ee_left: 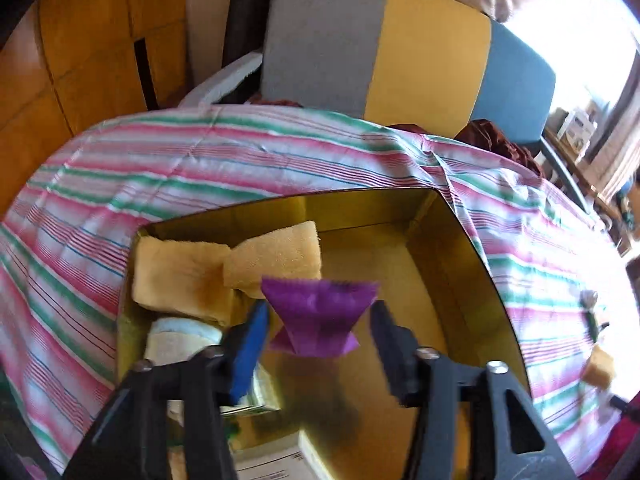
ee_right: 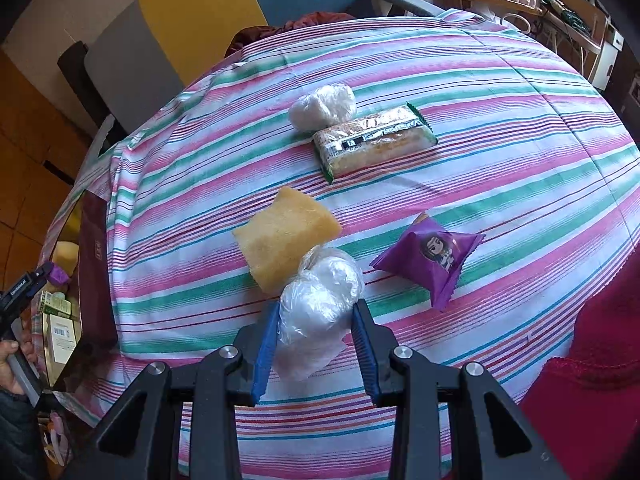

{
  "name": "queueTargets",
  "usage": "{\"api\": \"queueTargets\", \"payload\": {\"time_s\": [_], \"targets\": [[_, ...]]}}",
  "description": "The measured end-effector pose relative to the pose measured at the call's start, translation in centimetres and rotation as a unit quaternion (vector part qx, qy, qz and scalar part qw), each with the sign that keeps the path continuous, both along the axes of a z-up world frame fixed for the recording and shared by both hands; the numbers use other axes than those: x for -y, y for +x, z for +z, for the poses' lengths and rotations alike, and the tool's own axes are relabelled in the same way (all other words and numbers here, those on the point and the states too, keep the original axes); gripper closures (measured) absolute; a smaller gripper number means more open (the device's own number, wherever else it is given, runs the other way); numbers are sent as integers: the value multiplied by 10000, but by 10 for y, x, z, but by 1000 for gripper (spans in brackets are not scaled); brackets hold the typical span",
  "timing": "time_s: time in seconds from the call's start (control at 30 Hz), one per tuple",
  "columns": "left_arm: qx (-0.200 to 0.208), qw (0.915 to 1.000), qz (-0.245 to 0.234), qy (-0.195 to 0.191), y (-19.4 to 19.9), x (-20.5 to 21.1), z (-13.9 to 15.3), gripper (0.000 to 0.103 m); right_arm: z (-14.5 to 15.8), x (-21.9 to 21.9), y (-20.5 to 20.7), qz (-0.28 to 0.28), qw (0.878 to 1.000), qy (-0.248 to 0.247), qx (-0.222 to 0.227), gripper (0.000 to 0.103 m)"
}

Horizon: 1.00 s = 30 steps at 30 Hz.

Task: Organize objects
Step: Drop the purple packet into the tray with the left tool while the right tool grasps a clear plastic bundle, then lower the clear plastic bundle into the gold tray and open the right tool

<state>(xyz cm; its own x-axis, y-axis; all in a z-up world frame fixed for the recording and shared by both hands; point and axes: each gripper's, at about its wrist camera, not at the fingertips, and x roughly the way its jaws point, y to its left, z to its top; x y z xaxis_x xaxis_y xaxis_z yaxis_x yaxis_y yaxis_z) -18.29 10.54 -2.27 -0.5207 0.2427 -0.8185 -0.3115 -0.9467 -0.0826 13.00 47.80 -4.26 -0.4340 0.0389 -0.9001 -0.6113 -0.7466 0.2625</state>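
Observation:
In the left wrist view my left gripper [ee_left: 319, 314] hangs over a gold-lined box [ee_left: 460, 248]. Its jaws stand apart, and a purple snack packet [ee_left: 320, 318] sits loose between them, its edges clear of both pads. Two yellow sponge cakes [ee_left: 180, 276] and a white wrapped item [ee_left: 180, 334] lie in the box's left part. In the right wrist view my right gripper [ee_right: 316, 310] is shut on a white plastic-wrapped bundle [ee_right: 316, 304] on the striped cloth [ee_right: 520, 128]. A yellow cake [ee_right: 286, 236] touches the bundle's far side.
On the cloth also lie a second purple packet [ee_right: 432, 256], a green-edged wrapped snack [ee_right: 374, 140] and another white bundle [ee_right: 322, 106]. The box [ee_right: 94, 264] stands at the table's left edge. A grey, yellow and blue chair [ee_left: 380, 40] is behind the table.

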Motion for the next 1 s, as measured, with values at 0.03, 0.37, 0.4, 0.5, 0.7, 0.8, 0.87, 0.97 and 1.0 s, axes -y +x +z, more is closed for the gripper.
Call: {"api": "queueTargets", "payload": {"time_s": [0.03, 0.37, 0.4, 0.5, 0.7, 0.8, 0.87, 0.97, 1.0], "targets": [[-55, 10000, -2, -48, 0, 1, 2, 44, 0, 0, 0, -19, 10000, 11, -2, 67], [-689, 9947, 308, 699, 52, 47, 41, 37, 37, 0, 30, -163, 9919, 156, -1247, 67], [-796, 9941, 293, 680, 62, 52, 43, 37, 41, 4, 30, -107, 9917, 205, -1266, 67], [-988, 9932, 269, 560, 84, 63, 42, 34, 57, 28, 18, 328, 9887, 307, -1429, 67], [-978, 9936, 339, 463, 110, 83, 31, 34, 75, 106, -50, 1676, 9731, 367, -1537, 67], [-942, 9934, 461, 465, 119, 94, 25, 34, 75, 149, -88, 2310, 9607, 344, -1500, 67], [-923, 9935, 509, 440, 123, 101, 22, 34, 73, 180, -112, 2708, 9510, 381, -1445, 67], [-879, 9937, 503, 477, 128, 111, 20, 33, 70, 220, -140, 3158, 9382, 394, -1362, 67], [-877, 9937, 510, 473, 130, 114, 19, 33, 68, 230, -149, 3262, 9349, 370, -1349, 67]]}}
